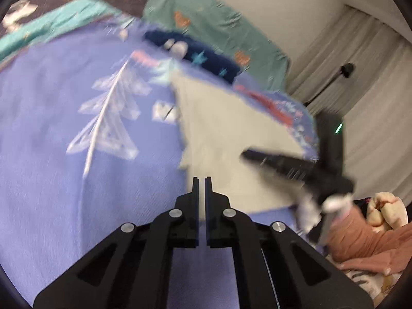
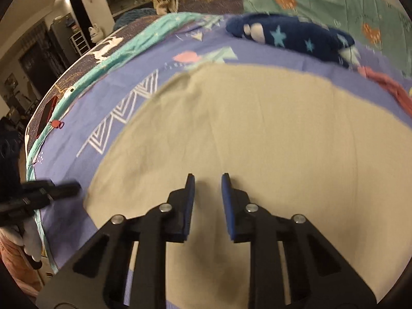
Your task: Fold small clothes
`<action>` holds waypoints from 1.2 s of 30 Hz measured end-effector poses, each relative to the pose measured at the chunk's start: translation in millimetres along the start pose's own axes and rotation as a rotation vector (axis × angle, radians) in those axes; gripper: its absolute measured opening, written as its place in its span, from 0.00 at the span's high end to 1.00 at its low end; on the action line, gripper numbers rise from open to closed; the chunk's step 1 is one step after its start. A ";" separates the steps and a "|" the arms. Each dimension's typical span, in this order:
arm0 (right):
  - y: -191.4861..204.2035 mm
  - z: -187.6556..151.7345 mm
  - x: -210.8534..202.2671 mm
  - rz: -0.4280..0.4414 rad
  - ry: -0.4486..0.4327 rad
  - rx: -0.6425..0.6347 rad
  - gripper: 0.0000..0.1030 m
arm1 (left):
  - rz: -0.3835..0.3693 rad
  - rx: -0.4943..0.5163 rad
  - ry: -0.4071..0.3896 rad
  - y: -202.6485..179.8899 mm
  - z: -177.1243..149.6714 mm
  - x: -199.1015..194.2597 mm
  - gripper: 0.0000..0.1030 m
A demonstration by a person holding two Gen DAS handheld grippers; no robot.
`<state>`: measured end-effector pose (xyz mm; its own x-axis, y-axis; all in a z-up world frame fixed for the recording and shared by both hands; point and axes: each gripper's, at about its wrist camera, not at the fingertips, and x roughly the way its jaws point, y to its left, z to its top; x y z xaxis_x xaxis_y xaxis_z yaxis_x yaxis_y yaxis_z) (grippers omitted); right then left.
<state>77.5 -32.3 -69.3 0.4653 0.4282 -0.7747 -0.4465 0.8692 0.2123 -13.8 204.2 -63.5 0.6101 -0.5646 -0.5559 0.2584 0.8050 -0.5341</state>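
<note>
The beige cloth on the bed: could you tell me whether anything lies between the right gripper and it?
Nothing visible does. The right gripper hangs open directly over the beige cloth, whose surface below is bare. The navy star-print garment lies beyond its far edge, apart from it.

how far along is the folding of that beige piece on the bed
Early. Done: the beige cloth lies spread flat on the purple sheet, no fold visible. In hand: nothing; the right gripper hovers open over the cloth, and the left gripper, nearly closed on nothing, is at its edge. Left: every fold, plus the navy star-print garment lying bunched behind.
</note>
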 end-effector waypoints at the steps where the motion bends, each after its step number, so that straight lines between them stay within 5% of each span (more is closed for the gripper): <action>1: -1.4 -2.9 -3.0 -0.001 -0.008 0.008 0.80 | -0.012 0.031 -0.012 -8.6 5.3 2.6 0.97; 5: -19.0 -13.3 -30.4 -0.043 -0.067 0.083 0.80 | 0.014 0.098 0.073 -25.5 9.5 42.3 0.81; 7: -43.8 -25.3 -53.5 -0.131 -0.110 0.129 0.80 | 0.107 0.127 0.151 -22.9 0.5 68.5 0.81; 11: -131.8 -76.4 -94.5 -0.389 -0.106 0.340 0.80 | 0.040 0.057 0.135 -7.4 0.0 61.4 0.81; 12: -160.3 -97.3 -108.9 -0.351 -0.137 0.428 1.00 | 0.026 0.040 0.137 -3.7 -0.7 62.6 0.81; 14: -196.8 -127.7 -131.6 -0.217 -0.181 0.600 1.00 | 0.032 0.050 0.140 -5.2 -1.9 62.8 0.81; 16: -210.1 -144.3 -144.9 -0.223 -0.180 0.672 1.00 | 0.059 0.085 0.147 -12.9 -4.4 63.1 0.79; 18: -202.6 -146.1 -148.6 -0.331 -0.165 0.602 1.00 | 0.077 0.124 0.152 -20.9 -5.7 64.5 0.73; 21: -195.3 -143.6 -147.8 -0.380 -0.157 0.565 1.00 | 0.104 0.180 0.155 -32.4 -8.8 64.6 0.66; 26: -177.9 -135.4 -158.2 -0.381 -0.190 0.526 0.89 | 0.140 0.189 0.150 -36.2 -6.8 68.4 0.66; 29: -147.9 -114.9 -158.6 -0.358 -0.219 0.398 0.70 | 0.153 0.177 0.145 -37.7 -7.0 68.6 0.65; 34: -71.5 -88.7 -133.8 -0.260 -0.213 0.127 0.66 | 0.170 0.171 0.133 -40.7 -9.0 68.2 0.64; 36: -44.9 -84.3 -124.6 -0.247 -0.216 0.046 0.53 | 0.174 0.167 0.132 -40.8 -8.9 68.0 0.64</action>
<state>-24.9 -145.5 -32.6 0.7088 0.2408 -0.6631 -0.2667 0.9617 0.0642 10.5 131.3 -85.2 0.5560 -0.4256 -0.7140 0.2847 0.9045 -0.3175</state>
